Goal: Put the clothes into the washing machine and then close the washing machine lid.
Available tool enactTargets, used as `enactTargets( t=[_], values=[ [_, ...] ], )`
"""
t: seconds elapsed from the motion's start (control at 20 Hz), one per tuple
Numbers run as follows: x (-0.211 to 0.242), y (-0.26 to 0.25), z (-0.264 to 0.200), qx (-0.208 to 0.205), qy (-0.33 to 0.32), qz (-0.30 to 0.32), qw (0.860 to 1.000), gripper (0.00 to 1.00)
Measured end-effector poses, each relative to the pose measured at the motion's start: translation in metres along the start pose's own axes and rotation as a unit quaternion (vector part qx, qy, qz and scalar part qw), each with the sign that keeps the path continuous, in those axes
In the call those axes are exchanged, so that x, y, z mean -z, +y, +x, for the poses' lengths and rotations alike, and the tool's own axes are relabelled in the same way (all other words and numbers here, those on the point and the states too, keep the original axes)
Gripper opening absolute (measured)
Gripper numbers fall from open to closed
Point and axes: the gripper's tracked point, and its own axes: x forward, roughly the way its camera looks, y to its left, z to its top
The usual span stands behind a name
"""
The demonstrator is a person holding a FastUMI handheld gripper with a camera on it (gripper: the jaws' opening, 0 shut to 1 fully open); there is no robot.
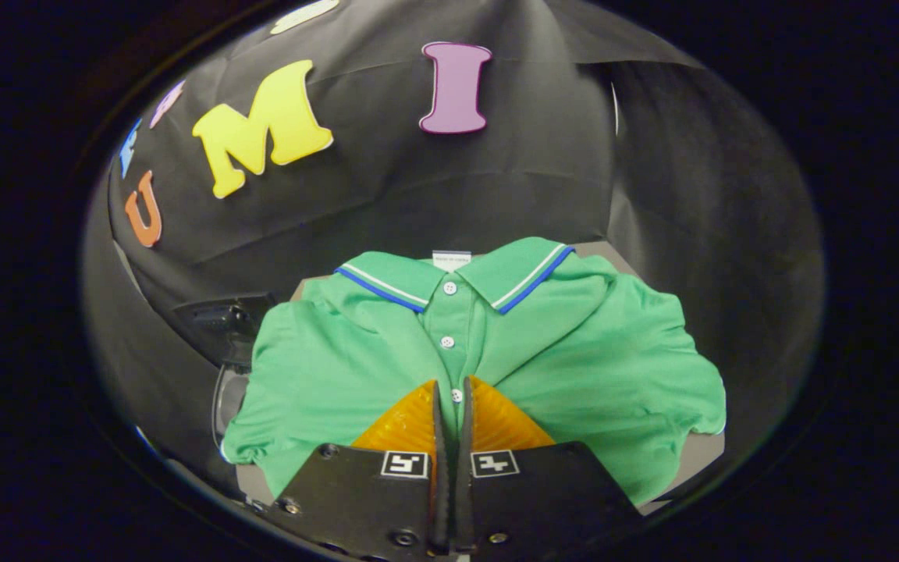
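A green polo shirt [574, 367] with a white-and-blue trimmed collar lies spread flat on a grey table [699, 453], collar away from me. My gripper [452, 390] hovers over the shirt's lower front, in line with the button placket. Its fingers stand almost together, leaving only a thin slit through which a button and a strip of green show. The cloth around the fingertips [418, 414] looks smooth and unlifted, so nothing seems to be pinched.
Left of the shirt, below table level, sits a dark object [223, 320] with a clear curved part [227, 402]; I cannot tell what it is. The black booth wall [496, 187] rises close behind the table and wraps round both sides.
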Motion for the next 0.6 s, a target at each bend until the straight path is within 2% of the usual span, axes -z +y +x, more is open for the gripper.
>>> enactTargets(
  t=[0.1,0.25,0.45,0.6],
  values=[
    [-0.002,0.005,-0.006,-0.005,0.005,0.006,1.0,0.07],
    [-0.018,0.022,-0.028,-0.02,-0.025,0.002,0.999,0.07],
    [-0.047,0.068,-0.062,-0.089,-0.046,0.026,0.995,0.07],
    [-0.062,0.109,-0.083,-0.127,-0.064,0.008,0.99,0.06]
  ],
)
